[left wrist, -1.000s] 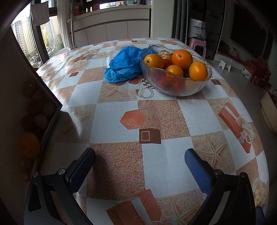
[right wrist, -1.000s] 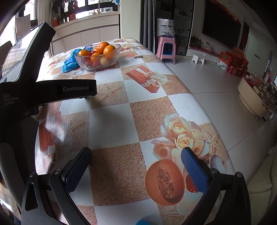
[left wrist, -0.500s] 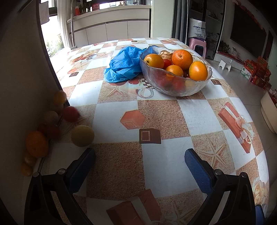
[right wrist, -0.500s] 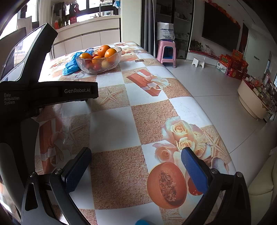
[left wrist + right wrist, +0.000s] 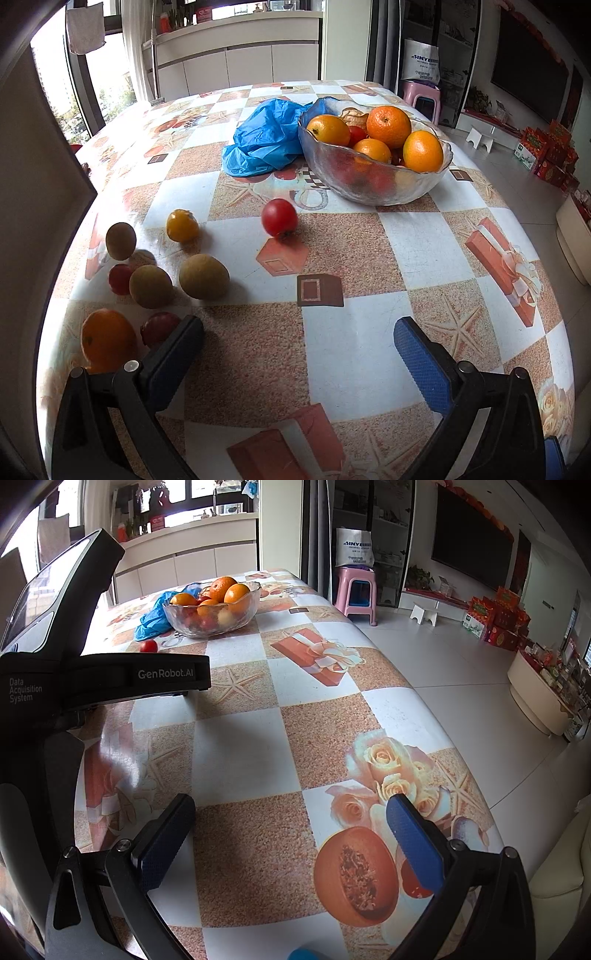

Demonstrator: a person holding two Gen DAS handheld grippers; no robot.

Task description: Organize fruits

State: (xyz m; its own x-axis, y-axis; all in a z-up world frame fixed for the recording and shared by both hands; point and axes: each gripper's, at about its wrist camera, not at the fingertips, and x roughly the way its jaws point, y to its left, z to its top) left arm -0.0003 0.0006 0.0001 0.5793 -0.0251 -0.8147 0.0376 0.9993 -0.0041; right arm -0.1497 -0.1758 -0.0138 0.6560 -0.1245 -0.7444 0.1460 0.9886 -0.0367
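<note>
Eight loose fruits lie on the patterned tablecloth (image 5: 417, 240), most of them at its left side. A red tomato (image 5: 279, 217) sits alone, near the glass bowl (image 5: 369, 177) and apart from the rest. Farther left are a small yellow fruit (image 5: 181, 225) and a kiwi (image 5: 120, 240). Nearer lie a second kiwi (image 5: 150, 286), a larger brownish fruit (image 5: 204, 276) and a small red fruit (image 5: 119, 278) tucked just beside that second kiwi. Nearest, an orange (image 5: 108, 339) and a dark red fruit (image 5: 159, 328) rest beside the left gripper (image 5: 299, 354), whose jaws are spread wide with nothing between them. The bowl, at the far side, is heaped with oranges (image 5: 388, 121), and a crumpled blue plastic bag (image 5: 264, 142) touches its left side. The right gripper (image 5: 291, 834) is likewise released and empty above bare cloth.
</note>
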